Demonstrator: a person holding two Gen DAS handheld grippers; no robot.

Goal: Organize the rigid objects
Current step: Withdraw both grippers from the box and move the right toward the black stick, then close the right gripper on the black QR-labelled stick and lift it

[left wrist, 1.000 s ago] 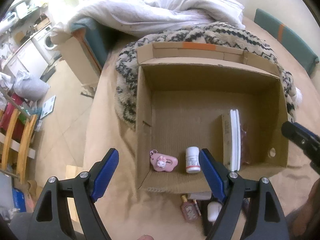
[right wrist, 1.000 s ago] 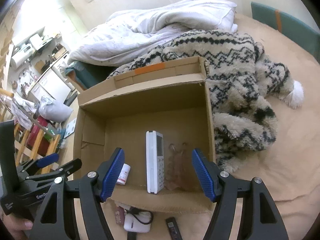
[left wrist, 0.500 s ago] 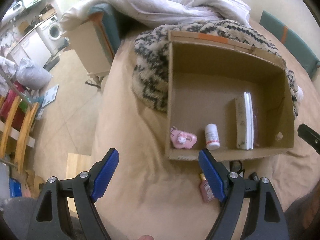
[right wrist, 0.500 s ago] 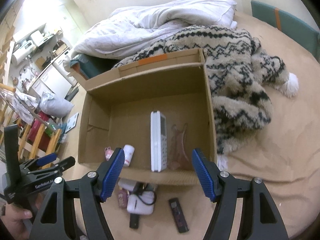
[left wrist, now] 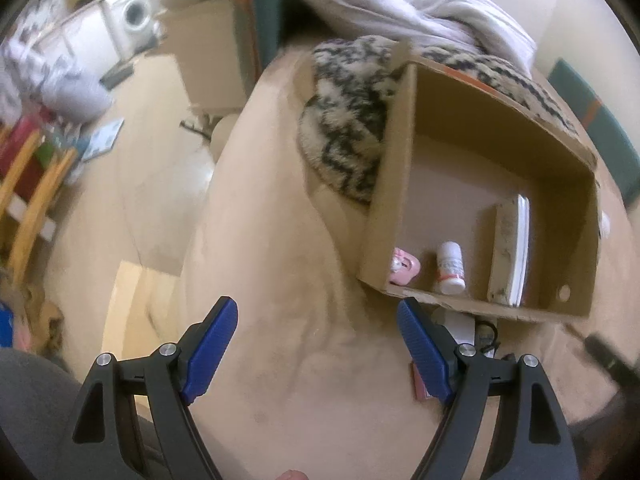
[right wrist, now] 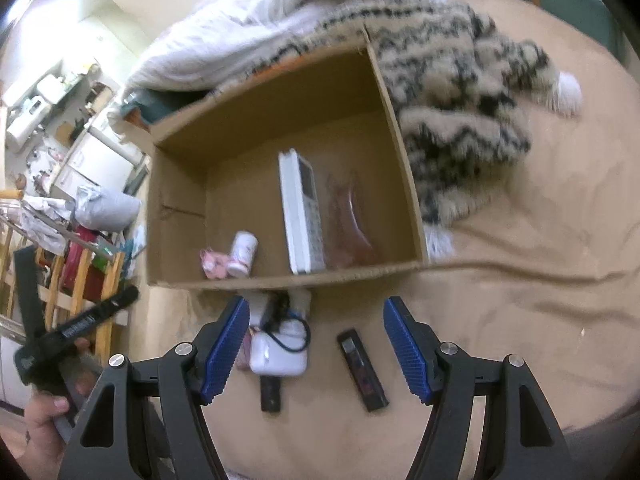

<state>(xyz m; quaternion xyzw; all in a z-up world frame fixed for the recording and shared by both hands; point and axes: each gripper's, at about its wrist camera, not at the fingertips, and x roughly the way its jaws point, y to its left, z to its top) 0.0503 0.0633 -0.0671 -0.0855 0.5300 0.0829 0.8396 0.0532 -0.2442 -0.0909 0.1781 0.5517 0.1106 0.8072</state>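
An open cardboard box [right wrist: 404,152] [left wrist: 384,208] lies on the tan bed cover. Inside it are a white remote [right wrist: 302,212] [left wrist: 510,248], a white pill bottle [right wrist: 242,254] [left wrist: 450,268], a pink charm [right wrist: 212,264] [left wrist: 404,270] and a reddish clear hair clip [right wrist: 350,220]. In front of the box lie a white charger with a black cable [right wrist: 280,350], a black stick [right wrist: 362,368], another black piece [right wrist: 271,396] and a pink bottle [left wrist: 418,384], partly hidden. My right gripper [right wrist: 316,348] is open above these loose items. My left gripper [left wrist: 316,344] is open over bare cover, left of the box.
A black-and-cream patterned knit blanket [right wrist: 460,92] and a white duvet [right wrist: 256,44] lie behind the box. The bed edge drops to the floor on the left, with a wooden rack [left wrist: 28,184] and a washing machine [left wrist: 136,12] beyond.
Both grippers have pulled back from the box and stayed open. The left one has swung left, so the box now sits at its right. The loose items in front of the box have come into view.
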